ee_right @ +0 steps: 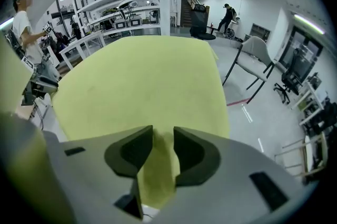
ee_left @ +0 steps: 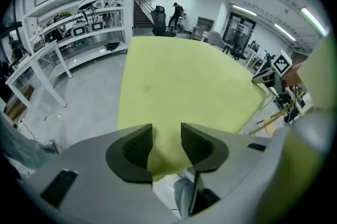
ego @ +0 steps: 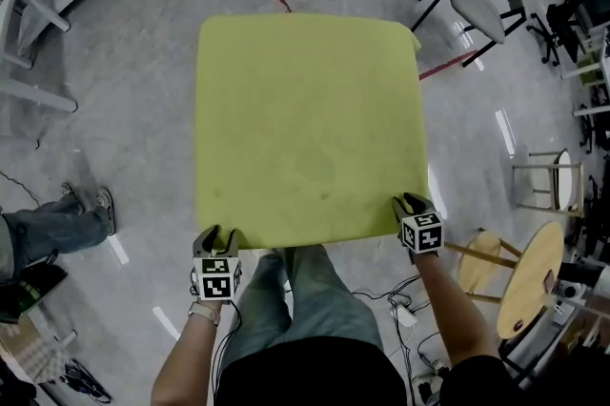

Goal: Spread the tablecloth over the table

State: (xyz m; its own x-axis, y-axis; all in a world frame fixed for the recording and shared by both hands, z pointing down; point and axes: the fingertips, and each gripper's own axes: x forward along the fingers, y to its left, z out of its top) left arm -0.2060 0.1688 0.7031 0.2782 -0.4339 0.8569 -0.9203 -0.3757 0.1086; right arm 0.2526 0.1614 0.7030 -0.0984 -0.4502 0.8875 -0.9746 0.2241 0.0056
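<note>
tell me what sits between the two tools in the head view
In the head view, the near edge of the tablecloth runs between the left tool and the right tool, each pinching a corner. Just below it are the person's legs in jeans.

My claw [ee_left: 166,139] pinches the near corner of the yellow-green tablecloth [ee_left: 184,81], which stretches flat away in front of me, with white shelves [ee_left: 79,23] far off to my left.
</note>
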